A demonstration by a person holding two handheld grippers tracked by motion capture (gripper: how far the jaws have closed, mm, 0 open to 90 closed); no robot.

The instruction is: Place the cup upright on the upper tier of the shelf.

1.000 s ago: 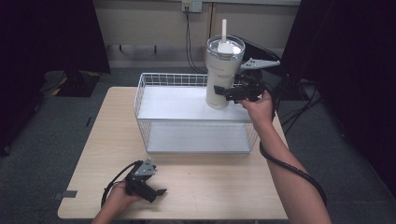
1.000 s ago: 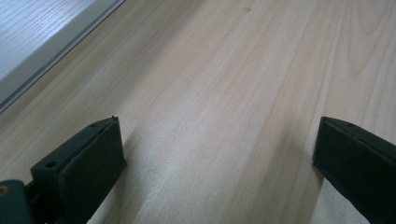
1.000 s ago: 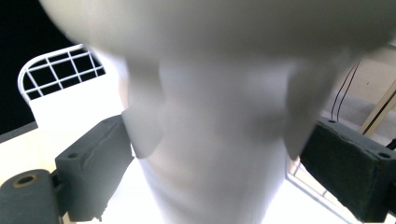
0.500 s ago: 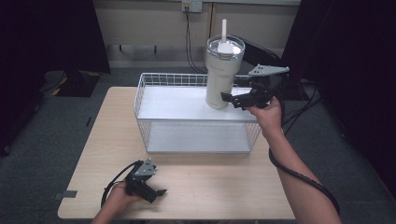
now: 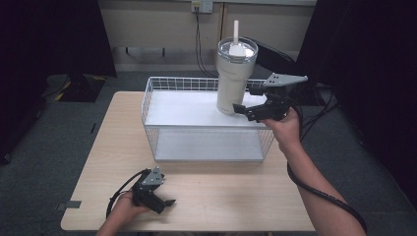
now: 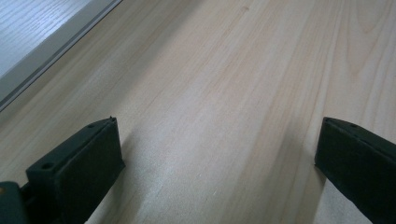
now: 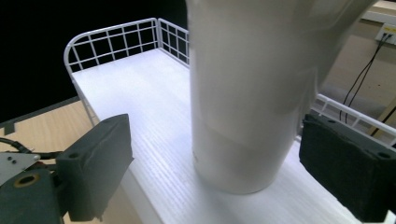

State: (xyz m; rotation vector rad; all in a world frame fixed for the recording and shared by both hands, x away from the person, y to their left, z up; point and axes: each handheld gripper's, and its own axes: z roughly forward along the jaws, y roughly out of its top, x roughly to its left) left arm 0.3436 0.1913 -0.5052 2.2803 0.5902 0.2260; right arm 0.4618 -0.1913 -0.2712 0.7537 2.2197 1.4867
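No brand or writing could be read on the tumbler (image 5: 232, 81); its wall was plain cream-white, smooth, tapering to a narrower base, with a clear lid and a white straw (image 5: 235, 31) standing up from it. It stood upright in the far right corner of the white wire basket (image 5: 156, 140), on the basket's ribbed white floor.

The table (image 5: 231, 196) was pale wood with a straight lengthwise grain. Grey carpet lay around it, dark curtains to both sides, a beige wall behind with a socket (image 5: 202, 5) and black cables hanging from it.

My right tongs (image 5: 244, 100) were released, the blocky black jaws standing wide to either side of the tumbler's base, touching nothing. My left tongs (image 5: 165, 205) rested on the table's near edge, also spread wide over bare wood.
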